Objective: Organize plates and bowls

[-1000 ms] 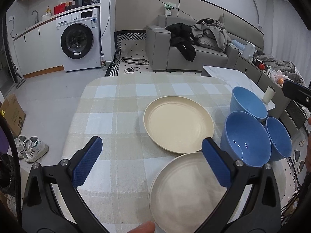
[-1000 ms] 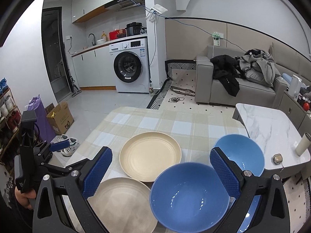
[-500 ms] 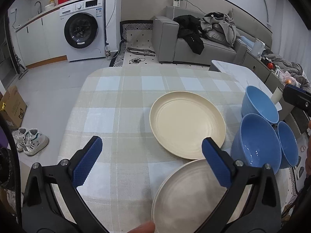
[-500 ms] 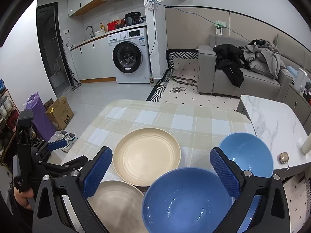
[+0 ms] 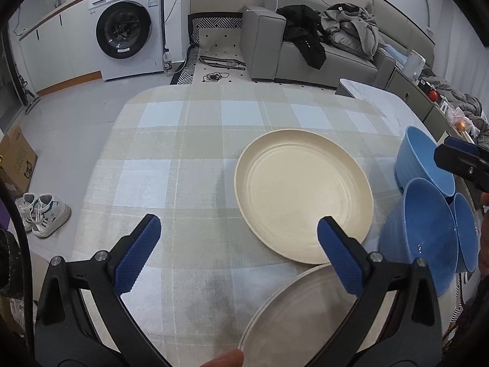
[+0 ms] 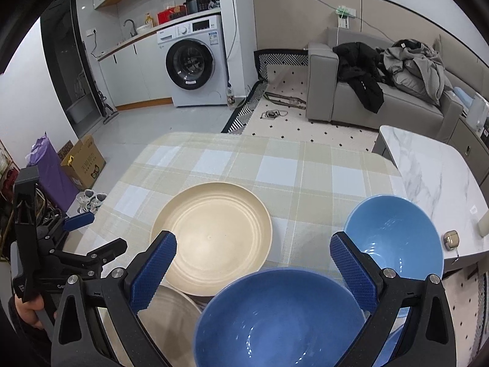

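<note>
Approach step, nothing grasped: both jaws apart, left hand-held gripper near grey plate at lower right, right hand-held gripper over blue bowl at bottom centre; next, close on a rim.

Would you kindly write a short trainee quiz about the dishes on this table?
1. How many blue bowls are on the table?
2. True or false: the cream plate holds food.
3. The left claw is: A) open, B) shut on a plate, C) shut on a bowl.

Key: 1. Three. 2. False, it is empty. 3. A; the right claw is open too.
</note>
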`<state>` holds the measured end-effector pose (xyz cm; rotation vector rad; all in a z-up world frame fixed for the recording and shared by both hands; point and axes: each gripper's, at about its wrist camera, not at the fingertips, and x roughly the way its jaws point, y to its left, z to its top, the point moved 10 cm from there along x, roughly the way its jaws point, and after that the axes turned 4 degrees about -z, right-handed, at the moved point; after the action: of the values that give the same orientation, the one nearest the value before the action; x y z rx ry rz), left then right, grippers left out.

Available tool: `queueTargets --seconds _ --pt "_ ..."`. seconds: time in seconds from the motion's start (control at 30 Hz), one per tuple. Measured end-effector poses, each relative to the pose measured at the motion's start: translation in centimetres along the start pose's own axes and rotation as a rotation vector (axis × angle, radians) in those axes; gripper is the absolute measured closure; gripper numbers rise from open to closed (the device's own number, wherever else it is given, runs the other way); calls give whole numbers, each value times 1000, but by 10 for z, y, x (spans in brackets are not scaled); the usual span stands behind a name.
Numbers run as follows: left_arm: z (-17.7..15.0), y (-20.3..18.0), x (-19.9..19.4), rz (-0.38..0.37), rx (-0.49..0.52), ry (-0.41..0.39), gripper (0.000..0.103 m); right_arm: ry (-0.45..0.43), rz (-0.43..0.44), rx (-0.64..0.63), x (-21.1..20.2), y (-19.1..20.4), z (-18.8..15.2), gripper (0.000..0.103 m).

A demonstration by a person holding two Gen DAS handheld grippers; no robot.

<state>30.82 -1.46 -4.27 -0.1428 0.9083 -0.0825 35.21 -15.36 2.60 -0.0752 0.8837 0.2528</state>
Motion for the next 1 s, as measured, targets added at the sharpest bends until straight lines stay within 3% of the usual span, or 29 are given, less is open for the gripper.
queueTargets --seconds 0.4,1.0 --pt "13 5 50 1 -9 60 1 132 -24 -18 55 -7 -4 1" --pt "7 26 109 29 -55 142 1 296 -24 -108 121 8 -26 1"
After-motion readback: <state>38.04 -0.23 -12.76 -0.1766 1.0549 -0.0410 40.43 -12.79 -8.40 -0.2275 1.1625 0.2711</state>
